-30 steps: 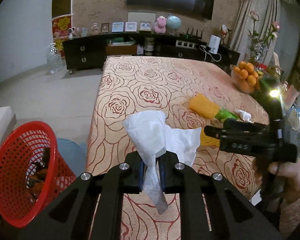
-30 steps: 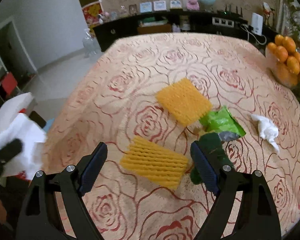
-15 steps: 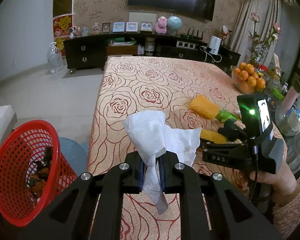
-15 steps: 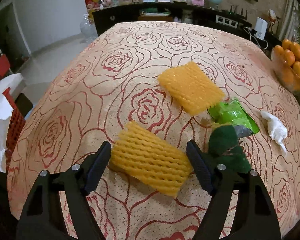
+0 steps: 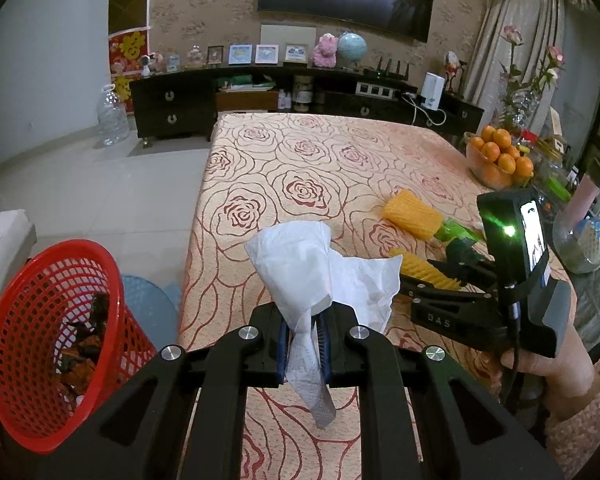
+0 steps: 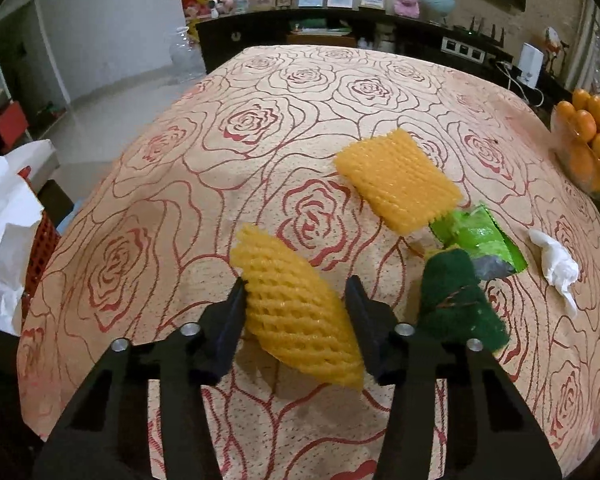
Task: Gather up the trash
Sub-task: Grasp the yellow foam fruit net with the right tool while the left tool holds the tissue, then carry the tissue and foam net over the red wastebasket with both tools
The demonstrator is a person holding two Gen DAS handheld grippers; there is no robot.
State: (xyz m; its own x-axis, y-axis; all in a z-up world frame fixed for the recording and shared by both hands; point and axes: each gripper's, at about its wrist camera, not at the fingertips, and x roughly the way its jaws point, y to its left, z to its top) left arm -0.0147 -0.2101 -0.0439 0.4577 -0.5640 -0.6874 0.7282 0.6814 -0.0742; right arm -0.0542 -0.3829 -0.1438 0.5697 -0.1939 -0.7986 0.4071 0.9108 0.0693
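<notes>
Left gripper (image 5: 305, 334): jaws clenched on a crumpled white tissue (image 5: 316, 264), which fans out above the blue pads and hangs as a twisted tail below them. The gripper sits above the near edge of the table (image 5: 268, 152), which is covered in a cloth with a rose pattern. To its left, on the floor beside the table, a red mesh basket (image 5: 40, 400) tilts toward the camera and holds dark and orange scraps.

Right gripper (image 6: 296, 312): jaws have just been closing, with a yellow foam fruit net (image 6: 296, 312) between them; both pads press its sides and the net bulges into a rounded lozenge, its far end still touching the cloth. Whether its near end is lifted clear cannot be told from this angle. Just to the right of the right finger lies a dark green scouring pad (image 6: 456, 300). Beyond it, touching or overlapping, is a bright green foil wrapper (image 6: 480, 236), and past that a second yellow foam net (image 6: 396, 180) lies flat on the cloth. Near the wrapper, further right, a small wad of white tissue (image 6: 556, 268) rests apart from the rest.

In the left wrist view the right gripper (image 5: 432, 276) is seen from the side, held by a hand (image 5: 548, 364) in a pink fleecy sleeve (image 5: 584, 416). A bowl of oranges (image 5: 500, 156) stands at the table's far right edge.
</notes>
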